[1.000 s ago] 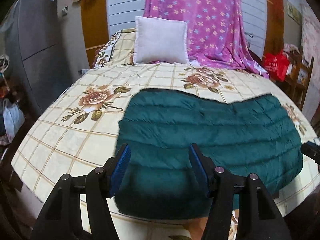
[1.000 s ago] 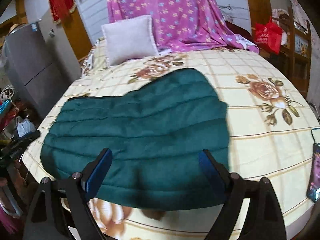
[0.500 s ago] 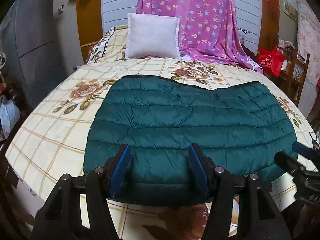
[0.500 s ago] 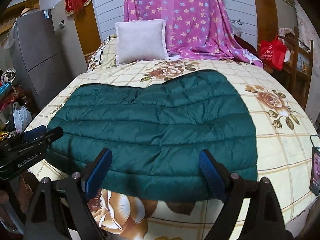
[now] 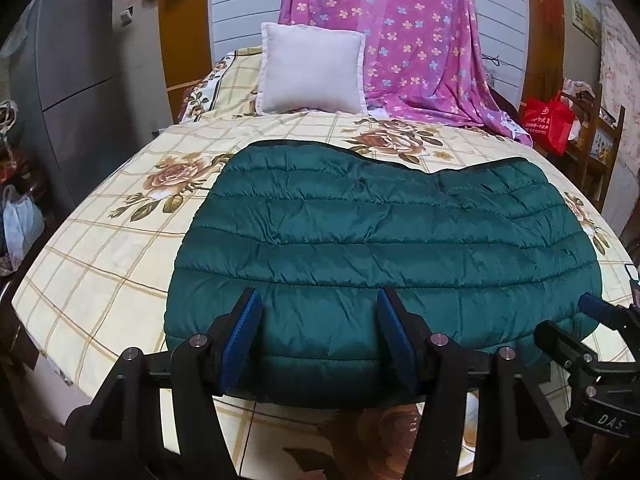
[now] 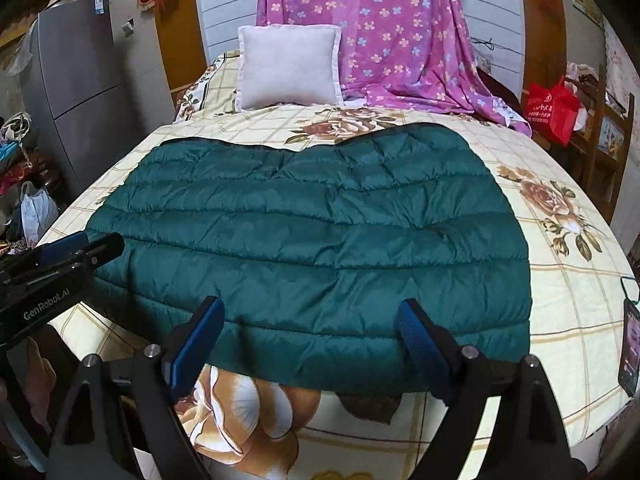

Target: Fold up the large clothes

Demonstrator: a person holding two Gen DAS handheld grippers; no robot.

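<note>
A dark green quilted down garment (image 5: 380,252) lies spread flat on the bed's floral sheet (image 5: 104,248), folded into a wide slab; it also shows in the right wrist view (image 6: 312,232). My left gripper (image 5: 318,334) is open and empty, held just above the garment's near edge. My right gripper (image 6: 310,340) is open wide and empty, over the same near edge further right. Each gripper shows at the side of the other's view: the right gripper (image 5: 588,336) and the left gripper (image 6: 60,258).
A white cushion (image 5: 312,74) and a pink flowered blanket (image 5: 420,52) sit at the bed's head. A phone (image 6: 630,348) lies at the bed's right edge. A grey fridge (image 5: 80,92) stands left, a red bag (image 5: 546,122) and wooden shelf right.
Both grippers have drawn back toward the near edge of the bed and turned to face it squarely. The garment lies where it was. Both grippers stayed open.
</note>
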